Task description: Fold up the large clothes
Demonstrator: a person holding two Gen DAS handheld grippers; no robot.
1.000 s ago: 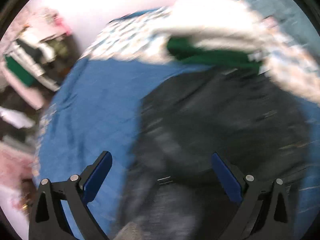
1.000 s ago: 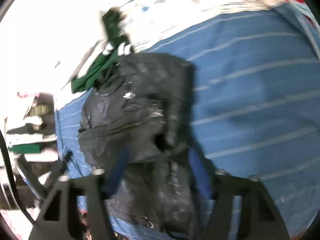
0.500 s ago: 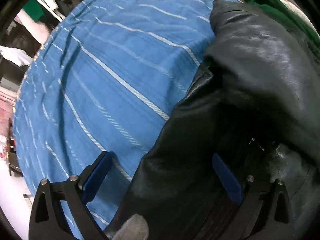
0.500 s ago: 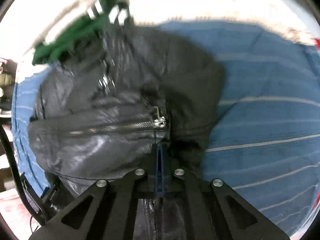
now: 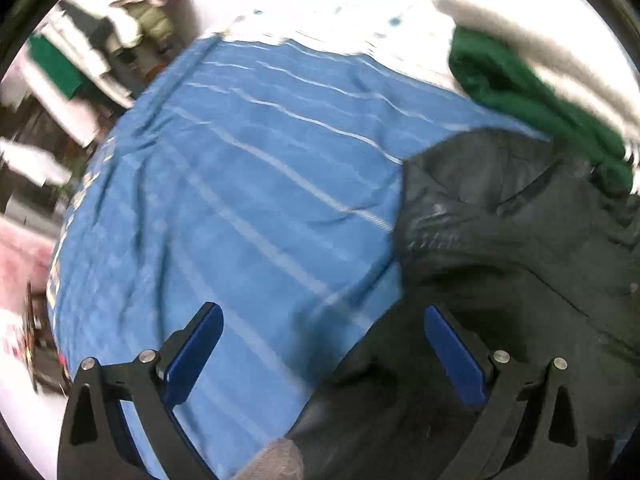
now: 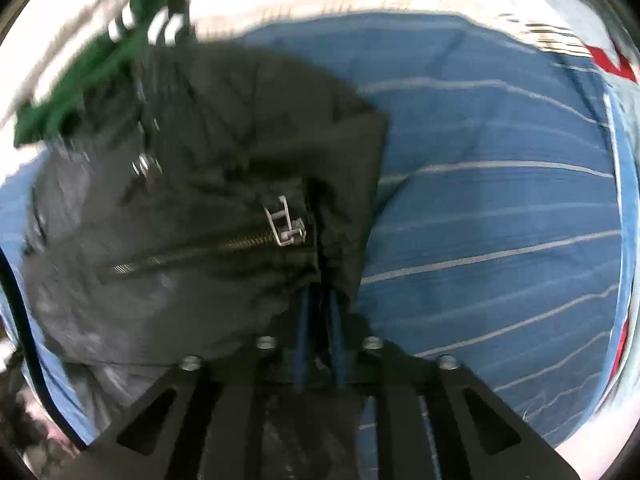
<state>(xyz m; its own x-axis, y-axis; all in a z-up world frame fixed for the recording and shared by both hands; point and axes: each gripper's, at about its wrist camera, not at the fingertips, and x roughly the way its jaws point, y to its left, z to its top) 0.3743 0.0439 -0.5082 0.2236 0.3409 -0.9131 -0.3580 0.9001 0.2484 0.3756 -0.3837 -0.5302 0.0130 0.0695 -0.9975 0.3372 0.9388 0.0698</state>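
The right gripper (image 6: 320, 312) had its two blue fingers (image 6: 303, 320) pressed nearly together at the lower centre of the right wrist view, pinching a gathered edge of the black jacket (image 6: 208, 200) just below the end of its zipper. From that pinch the jacket spread up and to the left, filling the left half of the frame, its long axis running from the fingers at bottom centre toward the upper left corner. It looked like smooth, faintly glossy leather or a leather-like fabric, creased and bunched into soft folds, with a metal zipper (image 6: 208, 250) slanting from lower left up to a rectangular silver pull (image 6: 285, 222) near the frame's middle. The left gripper (image 5: 320, 344) was spread wide at the bottom of the left wrist view, holding nothing, its left blue pad (image 5: 196, 356) over the sheet and its right pad over the jacket (image 5: 520, 248). In that view the dark garment occupied the right and lower right, its rounded upper edge lying against the blue cloth. Beneath the jacket lay a blue bedsheet (image 5: 240, 184) with thin white stripes, slightly wrinkled, covering most of the centre and left. A green garment (image 5: 520, 92) sat just beyond the jacket's far end at the upper right, touching or overlapping it; motion blur hid the exact boundary. At the upper left edge, a blurred pile of mixed clothes (image 5: 88, 52) stood well apart from the jacket.
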